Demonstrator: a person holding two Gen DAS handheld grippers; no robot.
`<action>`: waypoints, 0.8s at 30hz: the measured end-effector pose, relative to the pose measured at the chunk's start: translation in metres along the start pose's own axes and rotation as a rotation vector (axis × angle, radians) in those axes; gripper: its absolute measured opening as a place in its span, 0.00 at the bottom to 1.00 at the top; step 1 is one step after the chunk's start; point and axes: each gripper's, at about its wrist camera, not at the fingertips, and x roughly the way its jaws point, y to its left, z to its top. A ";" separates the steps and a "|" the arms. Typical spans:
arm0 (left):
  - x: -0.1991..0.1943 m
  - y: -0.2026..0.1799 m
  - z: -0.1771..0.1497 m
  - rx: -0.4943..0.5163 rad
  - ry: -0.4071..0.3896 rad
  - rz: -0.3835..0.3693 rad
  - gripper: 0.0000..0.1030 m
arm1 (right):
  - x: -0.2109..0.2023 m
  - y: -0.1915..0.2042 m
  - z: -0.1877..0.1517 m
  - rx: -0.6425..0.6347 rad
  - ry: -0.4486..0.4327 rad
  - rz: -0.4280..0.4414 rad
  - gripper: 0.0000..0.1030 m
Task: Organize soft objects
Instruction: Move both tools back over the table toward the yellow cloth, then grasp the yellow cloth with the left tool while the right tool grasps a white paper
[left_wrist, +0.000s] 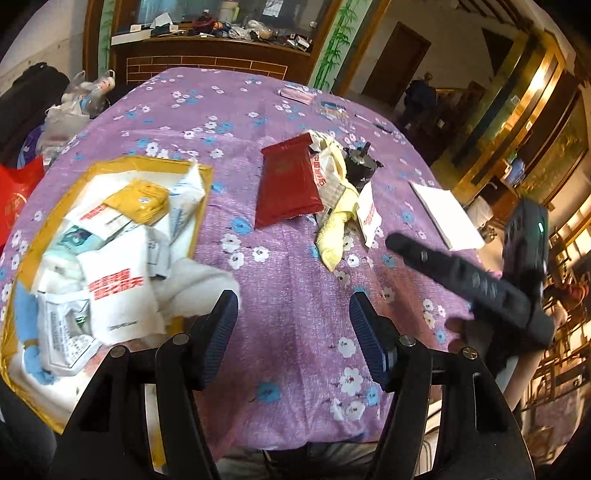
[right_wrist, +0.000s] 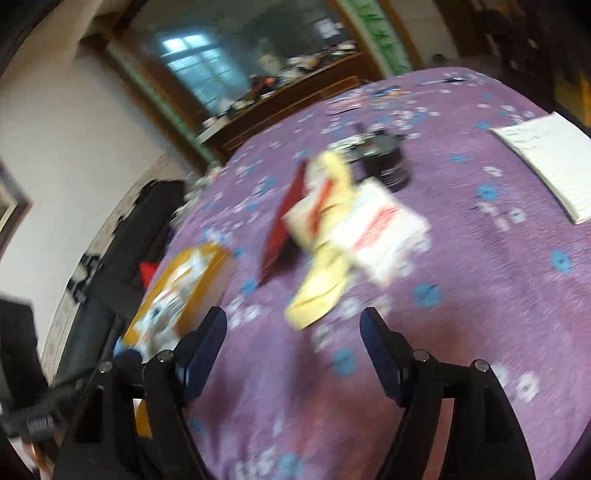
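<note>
A yellow cardboard box (left_wrist: 122, 166) at the left holds several white soft packets, a yellow packet (left_wrist: 138, 199) and blue cloth. On the purple flowered tablecloth (left_wrist: 288, 295) lie a red packet (left_wrist: 286, 181), a pale yellow cloth (left_wrist: 338, 225) and white packets (left_wrist: 369, 210) in a small pile. My left gripper (left_wrist: 293, 310) is open and empty, near the box's right side. My right gripper (right_wrist: 293, 325) is open and empty, just short of the yellow cloth (right_wrist: 321, 291); it also shows at the right in the left wrist view (left_wrist: 461, 277). The right wrist view is blurred.
A black cup-like object (left_wrist: 360, 164) stands behind the pile. A white notebook (left_wrist: 447, 216) lies at the right. Small flat items (left_wrist: 297, 94) lie at the far edge. Bags (left_wrist: 74, 107) sit beyond the left edge; a wooden cabinet (left_wrist: 207, 59) stands behind.
</note>
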 end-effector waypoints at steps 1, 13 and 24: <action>0.002 -0.002 0.000 0.003 0.004 -0.001 0.61 | 0.005 -0.006 0.007 0.025 0.007 -0.015 0.73; 0.025 -0.011 0.000 0.022 0.056 -0.028 0.61 | 0.060 -0.039 0.055 0.162 0.075 -0.072 0.72; 0.050 -0.018 0.008 0.048 0.104 -0.039 0.61 | 0.054 -0.041 0.039 0.110 0.044 -0.076 0.36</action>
